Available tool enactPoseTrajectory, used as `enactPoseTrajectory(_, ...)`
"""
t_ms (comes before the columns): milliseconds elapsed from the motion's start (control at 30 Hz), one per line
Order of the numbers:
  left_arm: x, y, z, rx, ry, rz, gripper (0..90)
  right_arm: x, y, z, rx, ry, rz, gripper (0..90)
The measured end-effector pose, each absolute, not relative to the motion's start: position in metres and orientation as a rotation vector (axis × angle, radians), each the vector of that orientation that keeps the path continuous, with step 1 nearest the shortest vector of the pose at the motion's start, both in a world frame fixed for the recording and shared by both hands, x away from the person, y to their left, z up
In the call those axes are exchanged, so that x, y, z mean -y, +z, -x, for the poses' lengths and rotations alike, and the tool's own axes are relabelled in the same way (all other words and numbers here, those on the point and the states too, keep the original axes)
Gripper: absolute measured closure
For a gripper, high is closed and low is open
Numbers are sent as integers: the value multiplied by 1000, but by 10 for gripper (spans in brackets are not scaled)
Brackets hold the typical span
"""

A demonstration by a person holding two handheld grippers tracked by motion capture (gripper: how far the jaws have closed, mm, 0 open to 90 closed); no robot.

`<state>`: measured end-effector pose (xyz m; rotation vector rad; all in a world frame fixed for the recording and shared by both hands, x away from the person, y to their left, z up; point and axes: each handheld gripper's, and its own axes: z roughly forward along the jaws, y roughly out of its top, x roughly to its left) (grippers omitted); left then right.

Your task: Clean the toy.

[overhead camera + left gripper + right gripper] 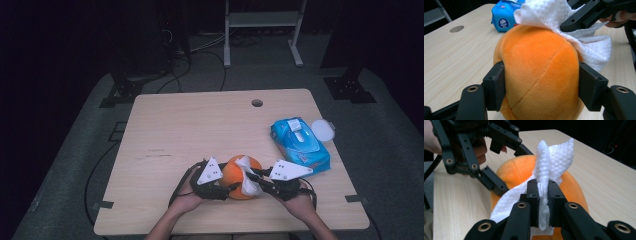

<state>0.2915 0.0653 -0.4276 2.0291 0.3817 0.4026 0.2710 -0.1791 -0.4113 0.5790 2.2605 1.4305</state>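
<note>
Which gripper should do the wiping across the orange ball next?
Right. The right gripper already pinches the white wipe against the orange ball, while the left gripper clamps the ball's sides and steadies it.

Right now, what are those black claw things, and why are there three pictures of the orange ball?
Those are grippers: hand-held tools with two black jaws, and a person holds one in each hand. One picture comes from a camera up high, looking down at the wooden table. The other two come from small cameras riding on each gripper, so they look along its jaws. The left gripper squeezes a soft orange plush ball from both sides. The right gripper pinches a white paper wipe that lies against the ball, as if to wipe it. A blue pack of wipes lies on the table too, with a round white lid beside it.
</note>
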Motion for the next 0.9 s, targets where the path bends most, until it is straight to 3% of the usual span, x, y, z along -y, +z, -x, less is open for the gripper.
enactPoseTrajectory(67, -65, -429, -293, -386, 386, -2039, 274, 175, -408, -269, -2263, 1452, -559, 809)
enactPoseTrajectory(167, -71, -432, -300, -451, 338, -2032, 126, 173, -411, -270, -2284, 1410, -535, 811)
enactPoseTrajectory(233, -74, -436, -306, -511, 291, -2014, 104, 176, -416, -272, -2300, 1358, -551, 811)
enactPoseTrajectory(300, -74, -438, -308, -518, 262, -2002, 122, 181, -421, -275, -2313, 1363, -575, 811)
enactPoseTrajectory(433, -68, -436, -299, -459, 356, -1994, 306, 180, -417, -274, -2283, 1384, -583, 810)
enactPoseTrajectory(600, -62, -431, -290, -367, 338, -2037, 305, 172, -408, -270, -2280, 1418, -510, 811)
enactPoseTrajectory(700, -68, -432, -294, -358, 293, -2013, 251, 181, -414, -270, -2301, 1396, -517, 812)
enactPoseTrajectory(800, -69, -436, -303, -418, 259, -2014, 116, 190, -418, -274, -2300, 1387, -560, 813)
enactPoseTrajectory(900, -69, -445, -314, -495, 124, -2025, 56, 197, -419, -277, -2301, 1425, -588, 813)
